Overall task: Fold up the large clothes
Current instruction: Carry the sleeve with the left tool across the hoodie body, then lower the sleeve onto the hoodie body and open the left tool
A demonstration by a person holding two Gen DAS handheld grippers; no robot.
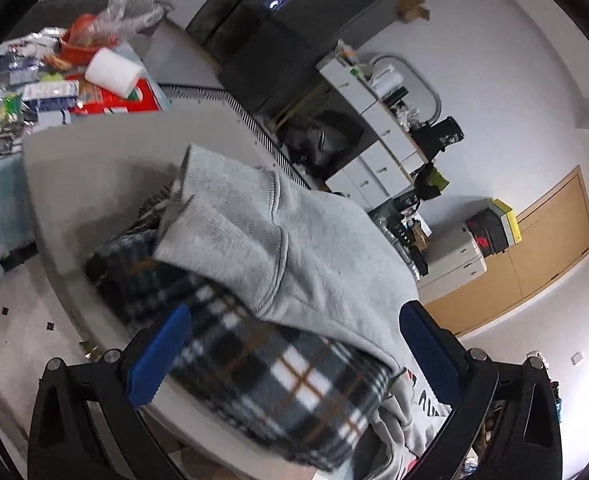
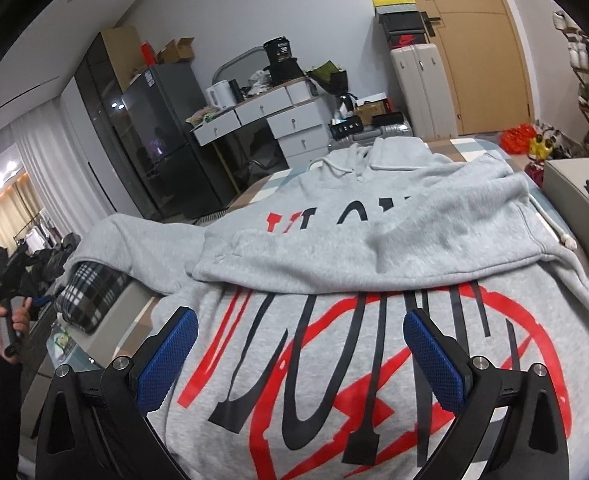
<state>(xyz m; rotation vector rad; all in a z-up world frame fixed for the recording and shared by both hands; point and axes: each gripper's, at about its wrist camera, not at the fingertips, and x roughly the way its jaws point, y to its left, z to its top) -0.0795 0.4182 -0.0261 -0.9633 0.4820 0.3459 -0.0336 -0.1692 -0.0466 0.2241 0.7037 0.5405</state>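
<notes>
Hoodie (image 2: 374, 320), grey, one, printed in red and black, spread on a bed: body near the right gripper (image 2: 300, 344), hood far, long axis running near to far. Right sleeve (image 2: 374, 240) already folded across the chest. Left sleeve (image 1: 254, 232), one, lies out to the left, its cuff at the far end, draped over a plaid bundle (image 1: 262, 368) that sits on a pale table (image 1: 94, 168) beside the bed.

Left gripper (image 1: 294, 344): jaws fully spread, nothing clasped; plaid and the sleeve's shoulder end lie between and below the pads, apparently untouched, though blur makes contact hard to rule out. The left sleeve runs away from this gripper, up and left in its view; the left hand (image 2: 4, 320) is by far the nearer to it.

Right gripper: jaws apart, empty, hovering over the printed front.

Counts: grippers two; hoodies one; sleeves two, one folded, one not; plaid bundles one.

Judgement: the coming move is a left-hand pinch on the loose sleeve, carried right across the chest.
</notes>
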